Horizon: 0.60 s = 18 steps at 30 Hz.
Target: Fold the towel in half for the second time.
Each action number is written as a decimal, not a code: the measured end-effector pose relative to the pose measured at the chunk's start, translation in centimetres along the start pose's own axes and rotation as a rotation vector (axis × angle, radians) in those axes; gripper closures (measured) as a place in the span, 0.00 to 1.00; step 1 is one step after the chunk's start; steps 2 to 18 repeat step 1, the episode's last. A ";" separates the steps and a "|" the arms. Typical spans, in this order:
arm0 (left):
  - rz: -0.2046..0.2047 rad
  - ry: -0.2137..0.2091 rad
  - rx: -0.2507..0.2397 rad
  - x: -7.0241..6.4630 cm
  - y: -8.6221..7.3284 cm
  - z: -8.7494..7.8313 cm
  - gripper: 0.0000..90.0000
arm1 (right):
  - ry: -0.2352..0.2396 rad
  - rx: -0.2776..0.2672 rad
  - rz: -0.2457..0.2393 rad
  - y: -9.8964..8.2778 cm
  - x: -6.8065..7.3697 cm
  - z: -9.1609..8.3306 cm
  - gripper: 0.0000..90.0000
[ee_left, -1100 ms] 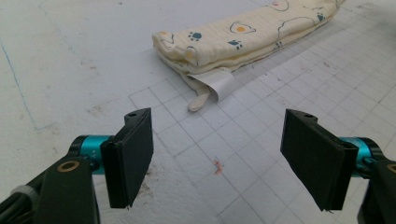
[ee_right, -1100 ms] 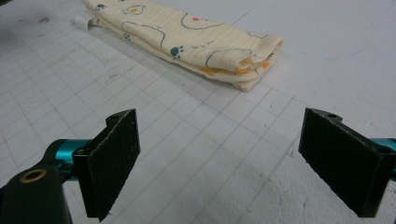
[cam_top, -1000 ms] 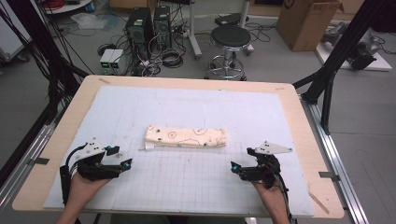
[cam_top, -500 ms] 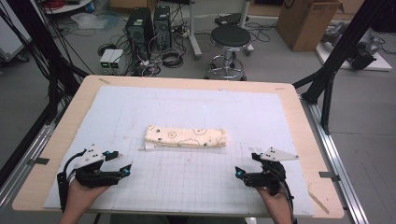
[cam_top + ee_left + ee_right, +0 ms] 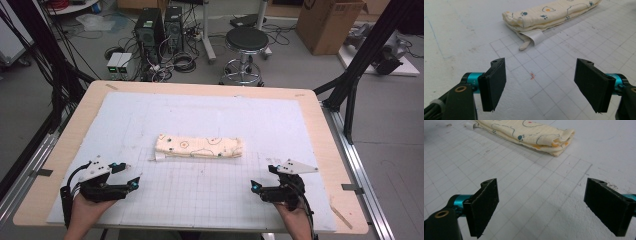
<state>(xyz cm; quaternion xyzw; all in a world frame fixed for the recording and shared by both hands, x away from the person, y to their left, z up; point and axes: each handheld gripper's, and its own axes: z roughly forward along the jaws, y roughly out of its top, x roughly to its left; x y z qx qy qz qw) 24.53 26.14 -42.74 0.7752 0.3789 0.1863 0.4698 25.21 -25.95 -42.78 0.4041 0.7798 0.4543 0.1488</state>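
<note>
I see the bench, a pale wooden top covered by a white gridded mat, and I take the folded cloth lying near the mat's middle as my landmark. The cloth is cream, folded into a long, flat, layered bundle, printed with bear outlines, small paw prints and orange dots; a white tag and a short loop of fabric stick out from under the end nearer my left side. I cannot make out any writing on the tag. Nearer me than the cloth and off toward its left end, I hold the left hand-held gripper released, its jaws standing wide apart with bare mat between them and a small red mark on the grid just ahead. Nearer me than the cloth and off toward its right end, the right hand-held gripper is likewise released, jaws spread, well apart from the cloth. Nothing lies between either gripper and the cloth. Beyond the cloth, past the bench's far edge, a black stool, computer towers with tangled cables and a cardboard box stand on the floor.
</note>
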 end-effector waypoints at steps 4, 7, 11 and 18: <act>0.001 -0.002 -0.001 0.0 0.0 0.1 0.29 | 0.002 0.001 0.000 0.0 0.0 0.0 0.13; 0.001 -0.002 -0.001 0.0 0.0 0.1 0.29 | 0.002 0.001 0.000 0.0 0.0 0.0 0.13; 0.001 -0.002 -0.001 0.0 0.0 0.1 0.29 | 0.002 0.001 0.000 0.0 0.0 0.0 0.13; 0.001 -0.002 -0.001 0.0 0.0 0.1 0.29 | 0.002 0.001 0.000 0.0 0.0 0.0 0.13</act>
